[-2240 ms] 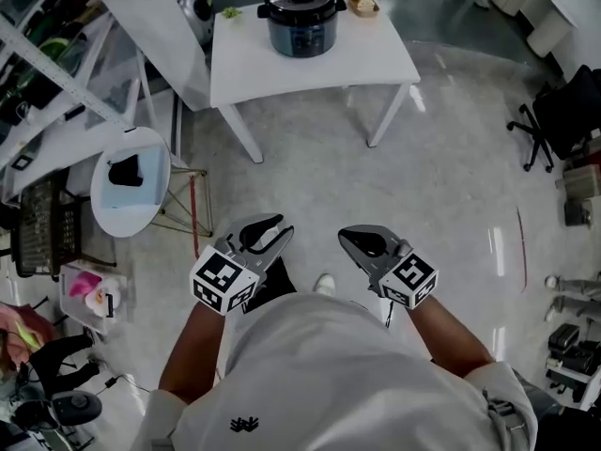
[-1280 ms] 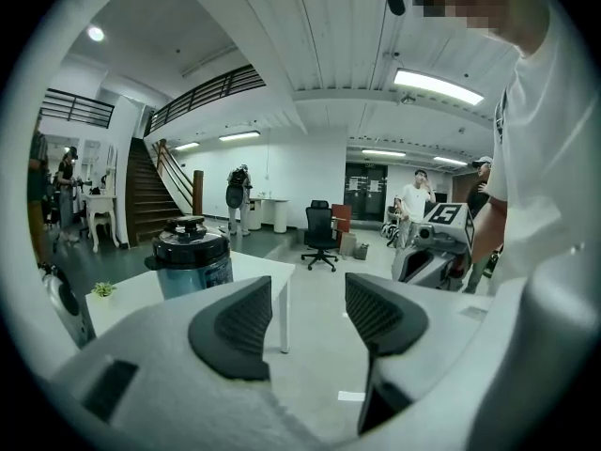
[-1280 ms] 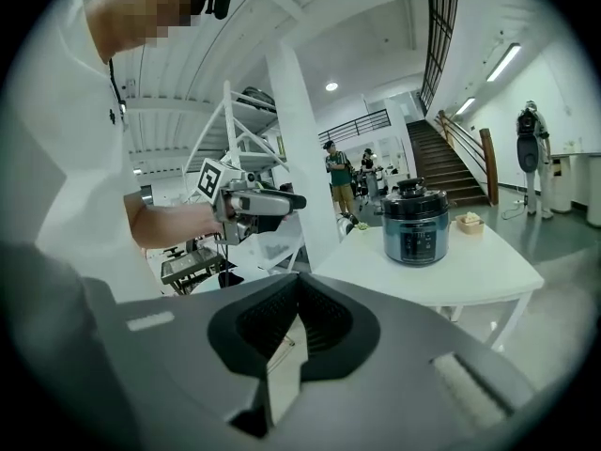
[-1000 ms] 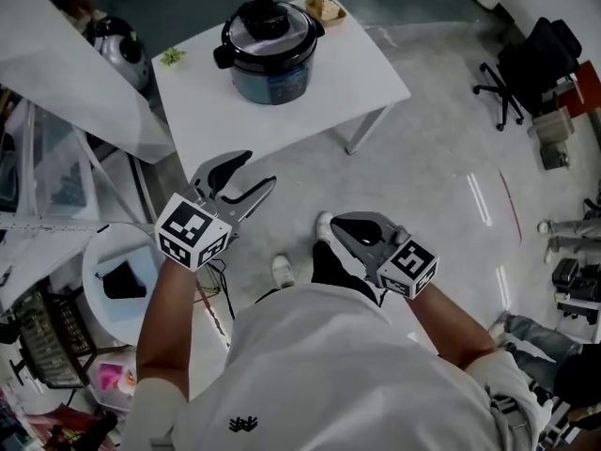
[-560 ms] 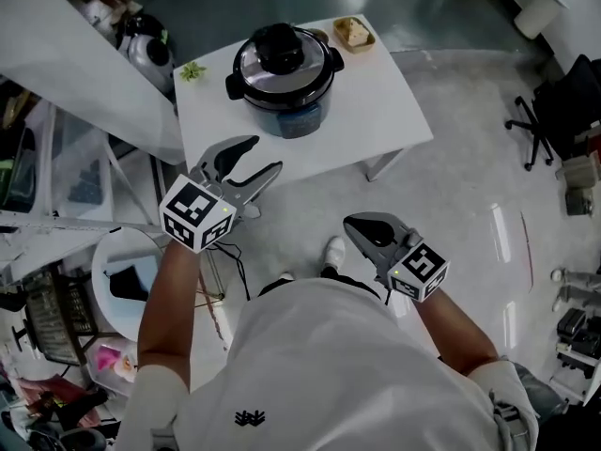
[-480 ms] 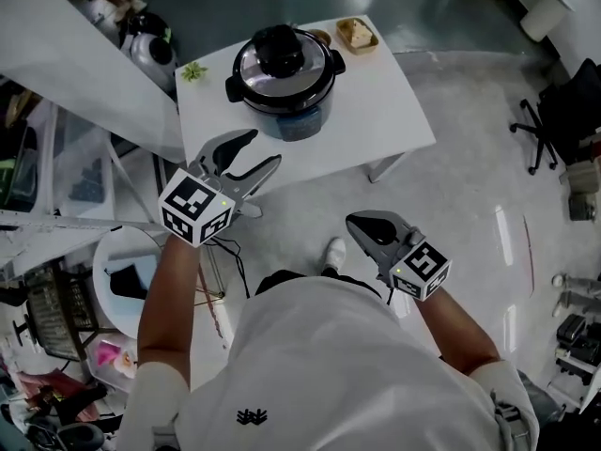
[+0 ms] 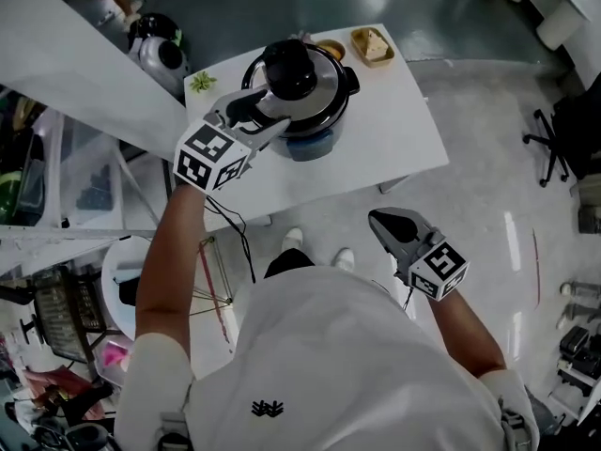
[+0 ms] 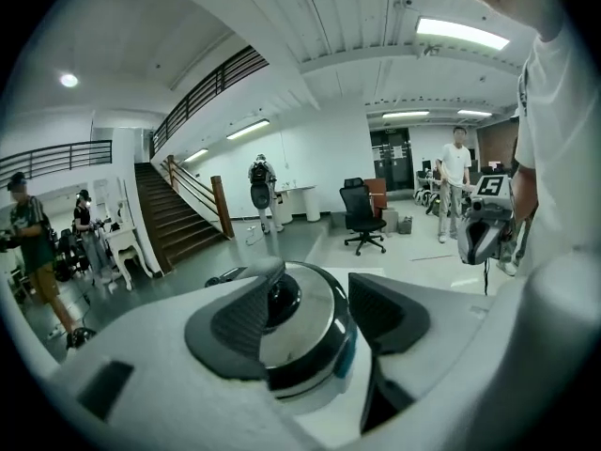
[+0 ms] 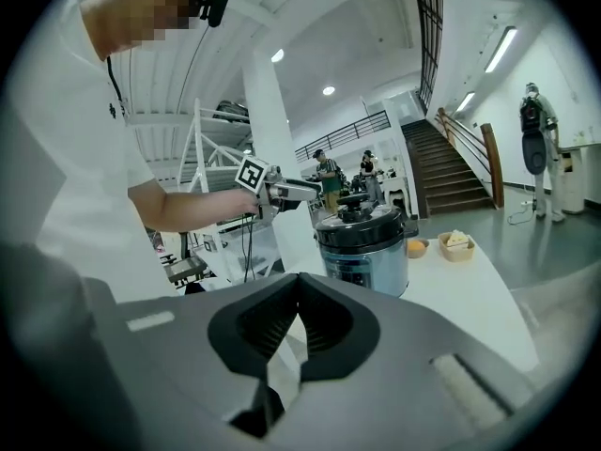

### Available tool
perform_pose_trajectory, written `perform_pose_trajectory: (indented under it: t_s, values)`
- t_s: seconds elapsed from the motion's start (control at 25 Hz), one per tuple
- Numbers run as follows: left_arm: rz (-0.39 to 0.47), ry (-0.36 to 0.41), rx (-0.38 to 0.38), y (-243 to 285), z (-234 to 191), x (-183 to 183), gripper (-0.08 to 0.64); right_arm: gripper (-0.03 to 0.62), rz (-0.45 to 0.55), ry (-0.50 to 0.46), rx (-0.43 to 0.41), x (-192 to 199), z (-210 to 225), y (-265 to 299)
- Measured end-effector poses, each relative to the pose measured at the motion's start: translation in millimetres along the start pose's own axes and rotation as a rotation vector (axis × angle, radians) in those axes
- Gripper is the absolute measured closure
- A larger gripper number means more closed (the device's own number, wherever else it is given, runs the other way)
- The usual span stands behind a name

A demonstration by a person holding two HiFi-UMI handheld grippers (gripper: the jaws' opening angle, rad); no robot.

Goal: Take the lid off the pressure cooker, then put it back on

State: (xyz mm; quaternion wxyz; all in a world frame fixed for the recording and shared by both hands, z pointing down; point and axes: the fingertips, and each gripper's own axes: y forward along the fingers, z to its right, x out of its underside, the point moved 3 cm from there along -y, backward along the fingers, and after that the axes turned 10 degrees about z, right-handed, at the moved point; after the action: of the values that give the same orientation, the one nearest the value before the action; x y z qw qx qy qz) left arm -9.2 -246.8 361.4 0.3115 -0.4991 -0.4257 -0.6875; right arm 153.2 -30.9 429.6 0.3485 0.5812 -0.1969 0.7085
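Facing the left tool point(image 7: 274, 111) (agape) sits the lid point(image 7: 329, 83).

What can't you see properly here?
- Head view: the left gripper, jaws just opening with nothing between them, covers the pressure cooker's left side.
- Left gripper view: its jaws hide the cooker below the lid.
- Right gripper view: the cooker's panel print is too small.
- Head view: food in the small dish is too small to name.
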Motion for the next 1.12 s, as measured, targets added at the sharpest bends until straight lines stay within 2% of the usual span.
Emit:
perform_pose_trajectory:
  t_s: [0.2, 0.4, 0.88, 1.0, 1.12]
  values:
    - [-0.022, 0.022, 0.058, 35.0, -44.5, 8.5, 0.267, 0.578, 0.012, 0.004, 0.089, -12.1, 13.3, 16.6]
    - [-0.031, 0.035, 0.142, 64.1, -65.9, 12.3, 0.245, 0.578, 0.018, 0.016, 0.166, -15.7, 18.2, 30.3]
    - [-0.067, 0.031, 0.329, 104.9, -67.1, 31.6, 0.236, 0.578, 0.041, 0.044, 0.324, -12.1, 18.8, 48.2]
    - [-0.086, 0.048, 0.344, 108.4, -65.6, 36.2, 0.273, 0.578, 0.043, 0.05, 0.348, -9.8, 15.6, 51.2]
    - [-0.083, 0.058, 0.339, 108.2, -66.2, 35.7, 0.275, 0.578, 0.043, 0.057, 0.373, -8.8, 13.5, 52.5]
